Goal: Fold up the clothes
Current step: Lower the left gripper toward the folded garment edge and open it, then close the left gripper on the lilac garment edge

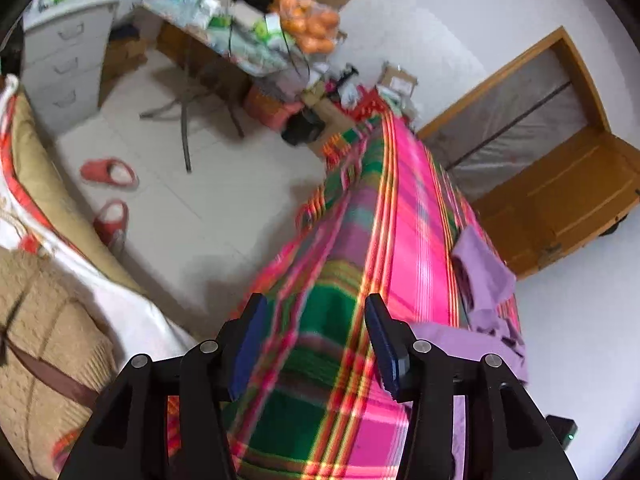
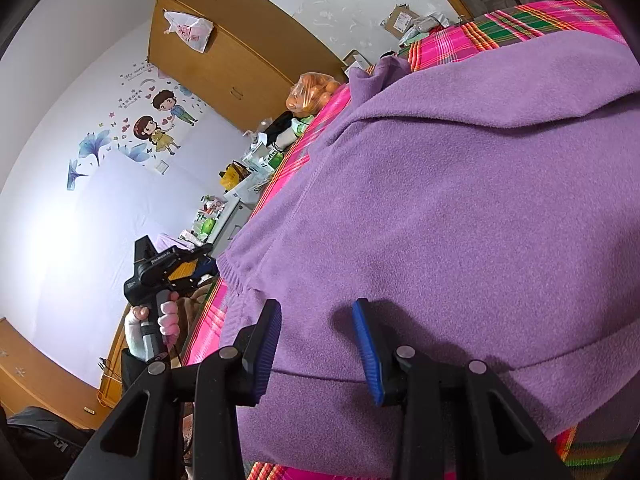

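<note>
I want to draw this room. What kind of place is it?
Probably a bedroom at home: a wooden wardrobe, cartoon wall stickers, red slippers on the tiled floor.

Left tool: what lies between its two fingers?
In the left wrist view, the left tool is open over bare plaid cloth; the purple garment lies to its right.

R gripper [image 2: 316,350] hung w/ jaws apart over purple fleece [image 2: 460,220] on plaid bed cover [image 2: 448,46]; L gripper [image 2: 168,266] at bed edge.

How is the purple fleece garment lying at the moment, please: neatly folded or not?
Not neatly folded: the purple fleece garment lies loosely spread and rumpled across the plaid cloth.
</note>
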The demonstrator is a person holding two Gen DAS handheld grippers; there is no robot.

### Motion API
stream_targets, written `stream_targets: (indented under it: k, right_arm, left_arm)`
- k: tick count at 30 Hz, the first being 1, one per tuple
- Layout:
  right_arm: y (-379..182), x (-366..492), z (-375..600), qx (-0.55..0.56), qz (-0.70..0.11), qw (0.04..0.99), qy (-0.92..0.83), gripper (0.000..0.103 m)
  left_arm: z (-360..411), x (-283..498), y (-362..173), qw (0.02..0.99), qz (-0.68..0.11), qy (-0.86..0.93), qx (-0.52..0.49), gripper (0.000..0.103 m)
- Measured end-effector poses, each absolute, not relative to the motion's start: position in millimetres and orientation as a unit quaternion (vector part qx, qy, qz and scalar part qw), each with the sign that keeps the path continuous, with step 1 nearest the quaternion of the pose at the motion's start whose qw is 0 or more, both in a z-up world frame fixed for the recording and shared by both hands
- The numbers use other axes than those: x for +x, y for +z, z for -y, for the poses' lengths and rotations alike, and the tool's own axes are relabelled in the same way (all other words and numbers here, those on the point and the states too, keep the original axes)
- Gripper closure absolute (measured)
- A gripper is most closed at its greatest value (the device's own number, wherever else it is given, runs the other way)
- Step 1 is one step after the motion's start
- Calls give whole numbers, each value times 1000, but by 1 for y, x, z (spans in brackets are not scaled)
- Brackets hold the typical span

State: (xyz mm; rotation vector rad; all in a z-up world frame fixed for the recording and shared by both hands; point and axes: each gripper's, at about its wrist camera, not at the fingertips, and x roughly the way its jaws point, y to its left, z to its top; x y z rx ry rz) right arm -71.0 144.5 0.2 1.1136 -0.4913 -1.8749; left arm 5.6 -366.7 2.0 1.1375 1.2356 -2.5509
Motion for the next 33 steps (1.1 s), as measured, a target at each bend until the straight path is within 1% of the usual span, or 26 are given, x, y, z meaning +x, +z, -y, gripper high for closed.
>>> stream_targets:
  k: [1,2,5,7,11,16,19,25,31,32,33]
  right_arm:
    - [0,-71,-144,448,198,438,-754,65]
    - [1,-71,-144,448,197,438,-754,65]
    - [1,-73,-144,448,198,438,-754,65]
    - [0,-73,-144,448,197,438,-754,65]
    - [0,-74,-145,448,199,438,-753,65]
    - [0,-75,-144,447,199,438,-754,65]
    - [0,-75,-145,446,201,438,-755,65]
    - [1,-75,-146,444,201,434,-758,65]
    - [3,-71,-147,441,193,427,-766,64]
    - [4,-68,-146,440,187,426,-768,62]
    - [6,-65,-144,438,179,426,-771,62]
  left_arm:
    - [363,3,0,23,-411,-829,378,50]
    - [359,4,2,14,-409,-831,377,48]
    - [357,12,20,-19,-417,-848,327,48]
    - [359,21,35,-26,-421,-860,288,48]
    - [356,32,49,-35,-411,-870,270,47]
    - [346,31,37,-37,-409,-864,291,46]
    - [331,22,24,-29,-394,-861,320,46]
    - [298,1,7,-30,-344,-862,371,46]
    - [268,-10,9,-25,-287,-882,372,46]
    - [264,-10,9,-25,-280,-885,372,48]
    - [261,-11,9,-28,-276,-885,373,61]
